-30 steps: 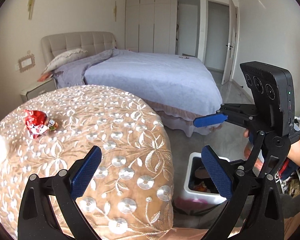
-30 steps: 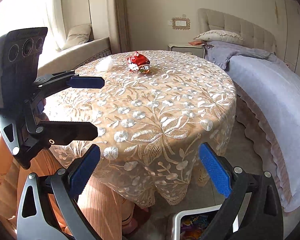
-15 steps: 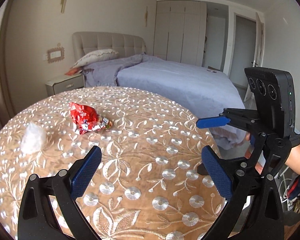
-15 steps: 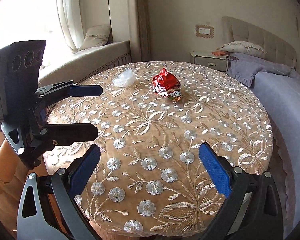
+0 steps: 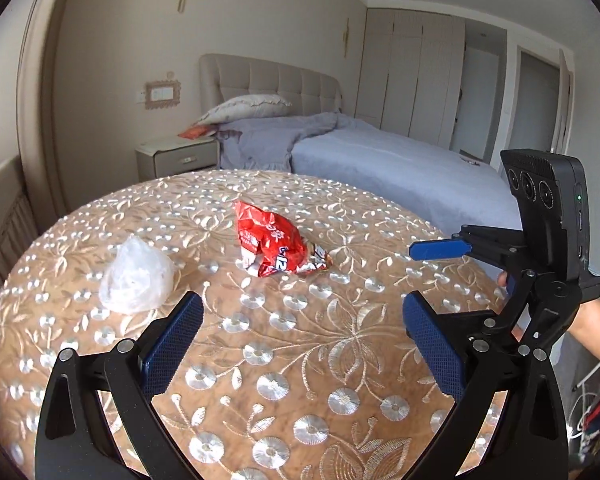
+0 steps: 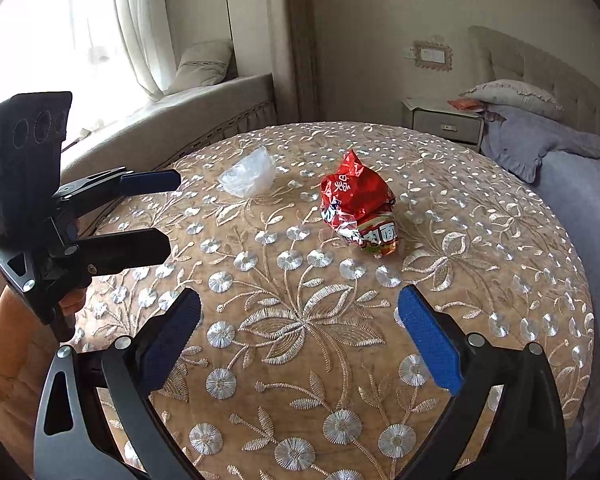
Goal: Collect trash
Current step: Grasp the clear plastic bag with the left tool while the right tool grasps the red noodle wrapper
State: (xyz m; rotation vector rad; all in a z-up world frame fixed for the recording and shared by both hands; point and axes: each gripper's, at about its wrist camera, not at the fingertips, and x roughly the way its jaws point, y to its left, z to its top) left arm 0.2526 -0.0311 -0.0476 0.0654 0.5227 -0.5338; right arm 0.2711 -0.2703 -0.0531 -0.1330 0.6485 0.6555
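A crumpled red snack wrapper (image 5: 278, 246) lies near the middle of the round embroidered table (image 5: 300, 360); it also shows in the right wrist view (image 6: 358, 210). A crumpled clear plastic bag (image 5: 136, 276) lies to its left, also in the right wrist view (image 6: 248, 174). My left gripper (image 5: 302, 340) is open and empty above the table, short of both items. My right gripper (image 6: 298, 336) is open and empty, hovering over the near part of the table (image 6: 300, 320). Each gripper shows in the other's view, the right one (image 5: 436, 280) and the left one (image 6: 152, 212).
A bed with a grey-blue cover (image 5: 380, 164) stands beyond the table, with a nightstand (image 5: 176, 156) beside it. A window seat with a cushion (image 6: 204, 64) runs along the left wall. Wardrobes and a door (image 5: 536, 104) are at the back.
Both grippers rose and swung from the floor bin beside the table to over the tabletop. The wrapper and plastic bag are now closer and more central in both views.
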